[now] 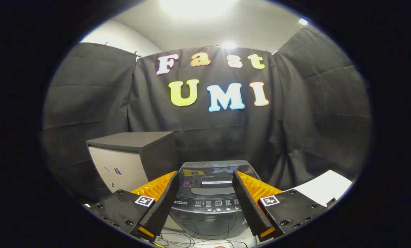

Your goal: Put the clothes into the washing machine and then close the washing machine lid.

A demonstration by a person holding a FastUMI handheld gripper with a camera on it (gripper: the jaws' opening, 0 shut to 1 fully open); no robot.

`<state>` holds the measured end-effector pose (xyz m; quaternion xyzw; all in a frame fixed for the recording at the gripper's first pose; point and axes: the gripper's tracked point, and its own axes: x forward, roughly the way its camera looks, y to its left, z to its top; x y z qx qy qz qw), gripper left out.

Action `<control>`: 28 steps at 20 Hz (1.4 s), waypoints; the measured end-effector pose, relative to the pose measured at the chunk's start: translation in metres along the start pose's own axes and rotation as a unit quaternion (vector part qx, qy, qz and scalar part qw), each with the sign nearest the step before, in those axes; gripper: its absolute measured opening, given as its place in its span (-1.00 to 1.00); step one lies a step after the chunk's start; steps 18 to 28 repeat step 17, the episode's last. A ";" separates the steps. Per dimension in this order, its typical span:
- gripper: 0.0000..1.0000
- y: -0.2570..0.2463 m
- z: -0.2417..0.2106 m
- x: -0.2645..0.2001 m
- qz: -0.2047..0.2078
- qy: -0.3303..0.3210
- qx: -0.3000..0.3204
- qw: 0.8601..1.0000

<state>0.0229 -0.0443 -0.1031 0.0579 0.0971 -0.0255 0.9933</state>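
I held the gripper [205, 203] with jaws apart and empty above the washing machine [209, 203], its lid [212, 172] looked closed, so I judged opening it came next.

Black cloth walls [295, 113] — dark-topped cabinet [129, 162]

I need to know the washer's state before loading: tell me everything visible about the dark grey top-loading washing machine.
The dark grey top-loading washing machine stands just ahead of the open gripper, framed between its fingers. Its glossy, reflective lid lies shut and flat, with a handle recess near the front. A control panel with small buttons faces the gripper. Thin cables lie below its front. A grey-topped cabinet stands beside it. Nothing touches it.
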 end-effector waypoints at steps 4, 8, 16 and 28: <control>0.91 -0.014 0.017 -0.046 -0.020 -0.011 -0.015 1.000; 0.92 -0.038 0.036 -0.055 -0.049 -0.029 -0.006 0.998; 0.92 -0.043 0.041 -0.057 -0.050 -0.031 -0.024 0.998; 0.92 -0.041 0.044 -0.057 -0.048 -0.033 -0.025 0.998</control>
